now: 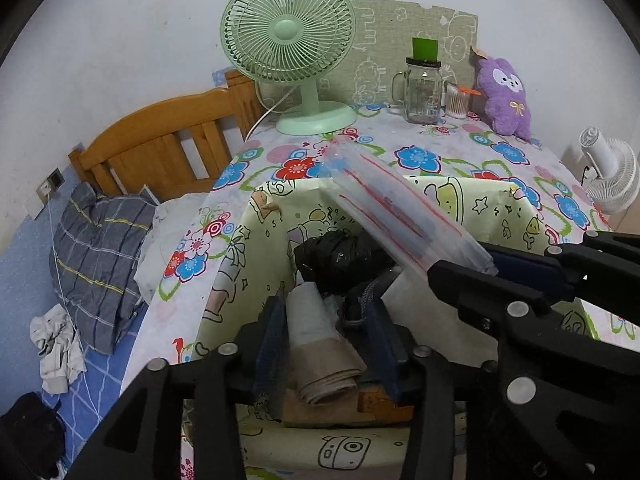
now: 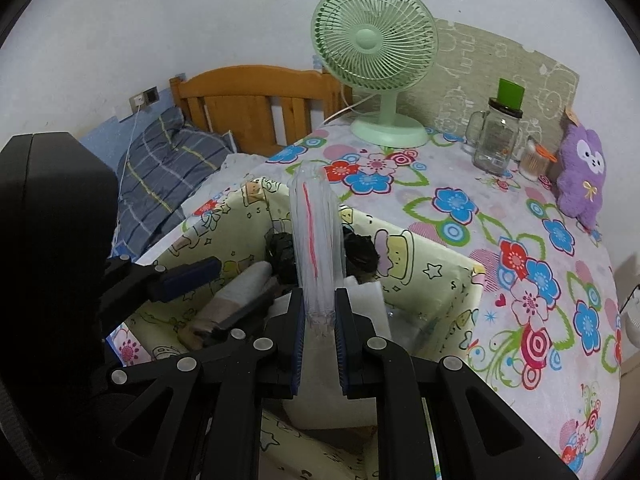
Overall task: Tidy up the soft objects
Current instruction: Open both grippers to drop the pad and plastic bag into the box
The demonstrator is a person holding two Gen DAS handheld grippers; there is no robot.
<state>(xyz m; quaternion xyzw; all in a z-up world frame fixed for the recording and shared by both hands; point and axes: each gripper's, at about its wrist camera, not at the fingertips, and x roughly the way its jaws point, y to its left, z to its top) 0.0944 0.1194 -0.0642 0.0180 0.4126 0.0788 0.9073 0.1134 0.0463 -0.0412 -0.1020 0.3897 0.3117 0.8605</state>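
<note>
My left gripper [image 1: 328,340] hangs over the cartoon-print storage box [image 1: 256,248] with its jaws partly apart and pressing on nothing; a grey-and-tan fabric roll [image 1: 320,344] lies between the pads, I judge just set down where the box floor takes it. At about one o'clock from it a black crumpled bag [image 1: 340,256] sits deeper in the box. Further right, my right gripper [image 2: 318,332] is clamped tight on the near end of a folded stack of clear zip bags [image 2: 316,240] with red seal lines, which stands up toward twelve o'clock, probably held by the end so it slides in edgewise. The free slot looks to lie at three o'clock of the roll, by the white foam block [image 2: 368,292]. The box walls crowd both tools; the flowered tablecloth [image 2: 520,240] beyond is open.
</note>
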